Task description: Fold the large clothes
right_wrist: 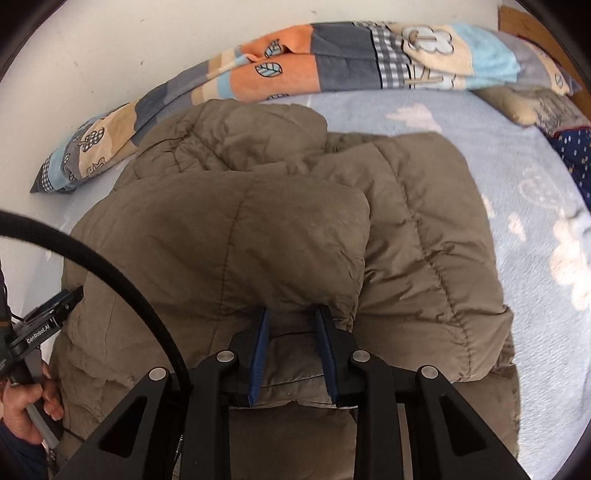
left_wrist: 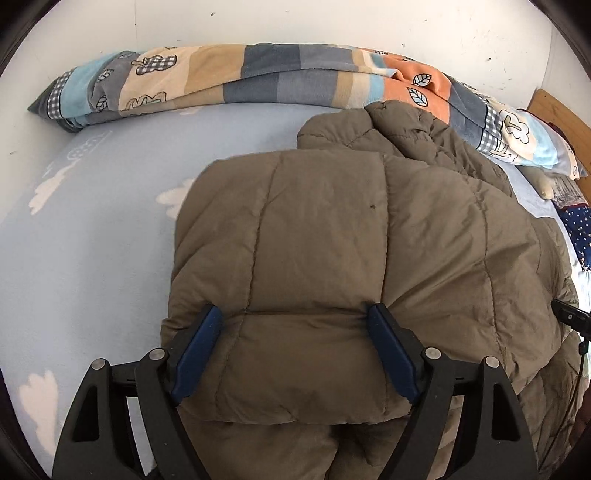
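While the olive padded jacket [left_wrist: 332, 240] lies on the cloud-print bed sheet [left_wrist: 92, 240], its folded near edge sits between both tools: left gripper [left_wrist: 295, 325] spread wide around it, right gripper [right_wrist: 291, 325] pinching a narrow fold, long axis running away toward the rolled blanket [left_wrist: 258, 74].

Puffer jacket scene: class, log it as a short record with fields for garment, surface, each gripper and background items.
garment: brown puffer jacket, part folded over itself
surface: light blue cloud-print sheet
left gripper: jaws wide, straddling a jacket fold
right gripper: jaws narrow, pinching a jacket fold
background: patchwork blanket along white wall
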`<state>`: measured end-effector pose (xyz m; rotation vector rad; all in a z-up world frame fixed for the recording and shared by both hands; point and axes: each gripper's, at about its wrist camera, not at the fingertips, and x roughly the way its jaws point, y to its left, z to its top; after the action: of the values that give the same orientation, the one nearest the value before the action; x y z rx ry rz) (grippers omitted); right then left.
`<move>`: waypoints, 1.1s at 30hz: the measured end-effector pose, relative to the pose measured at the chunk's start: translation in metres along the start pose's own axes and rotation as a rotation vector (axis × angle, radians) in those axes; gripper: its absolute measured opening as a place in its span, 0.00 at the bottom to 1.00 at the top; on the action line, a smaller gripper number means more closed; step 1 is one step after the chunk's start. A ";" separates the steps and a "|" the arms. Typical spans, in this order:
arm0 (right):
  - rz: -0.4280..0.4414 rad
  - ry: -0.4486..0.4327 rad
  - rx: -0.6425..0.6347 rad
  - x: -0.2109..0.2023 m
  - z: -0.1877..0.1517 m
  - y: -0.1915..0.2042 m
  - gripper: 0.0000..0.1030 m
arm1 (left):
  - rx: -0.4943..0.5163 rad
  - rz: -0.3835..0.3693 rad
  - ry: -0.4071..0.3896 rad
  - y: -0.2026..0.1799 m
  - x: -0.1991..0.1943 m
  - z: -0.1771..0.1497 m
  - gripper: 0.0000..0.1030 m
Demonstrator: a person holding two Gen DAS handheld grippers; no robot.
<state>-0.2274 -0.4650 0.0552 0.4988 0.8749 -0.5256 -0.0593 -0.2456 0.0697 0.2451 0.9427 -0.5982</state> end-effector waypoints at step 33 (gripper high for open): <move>0.065 -0.078 0.024 -0.059 0.008 0.003 0.31 | 0.041 -0.081 -0.036 -0.033 -0.075 -0.020 0.78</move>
<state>-0.2522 -0.4539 0.1081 0.5239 0.7760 -0.4931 -0.1254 -0.2359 0.1216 0.2331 0.9098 -0.6949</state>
